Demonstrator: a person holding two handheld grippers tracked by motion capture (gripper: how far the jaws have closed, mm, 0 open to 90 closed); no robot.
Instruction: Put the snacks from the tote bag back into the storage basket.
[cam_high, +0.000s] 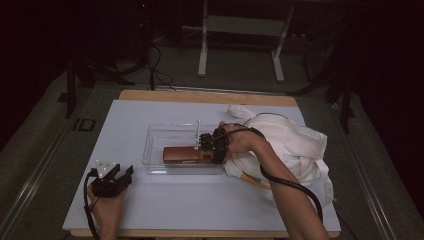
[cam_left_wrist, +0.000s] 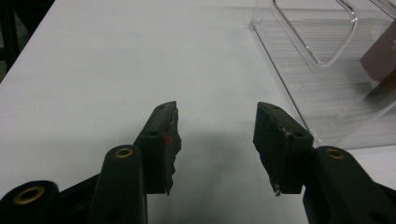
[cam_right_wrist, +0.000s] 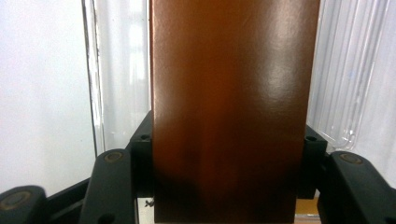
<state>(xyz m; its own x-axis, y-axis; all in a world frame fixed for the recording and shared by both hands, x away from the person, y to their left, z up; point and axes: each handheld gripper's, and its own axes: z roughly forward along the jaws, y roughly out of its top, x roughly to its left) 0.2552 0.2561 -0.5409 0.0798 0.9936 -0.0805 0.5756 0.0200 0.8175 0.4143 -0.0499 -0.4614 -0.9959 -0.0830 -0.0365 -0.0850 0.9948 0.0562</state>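
The person's left hand (cam_high: 106, 202) lies nearest the camera, at the near left part of the white table top (cam_high: 165, 200), holding the left gripper (cam_high: 125, 173) with its jaws standing open and nothing between them. In the left gripper view the gripper (cam_left_wrist: 217, 135) points across bare white surface toward the tray's near corner, and wide free table runs to the left edge.

The white table top has open room along its whole near strip and on its left side. On the right side a heap of white cloth (cam_high: 295, 145) takes up the space out to the right edge, touching the right forearm.

At the middle sits a clear plastic tray (cam_high: 160, 135), its left half free. In its right half lies a brown box (cam_high: 182, 154), inside the tray walls. The right gripper (cam_high: 207, 148) reaches in over the tray's right end, and its jaws are clamped on the two sides of the brown box (cam_right_wrist: 231, 107), with the ribbed clear tray (cam_right_wrist: 334, 93) around it.
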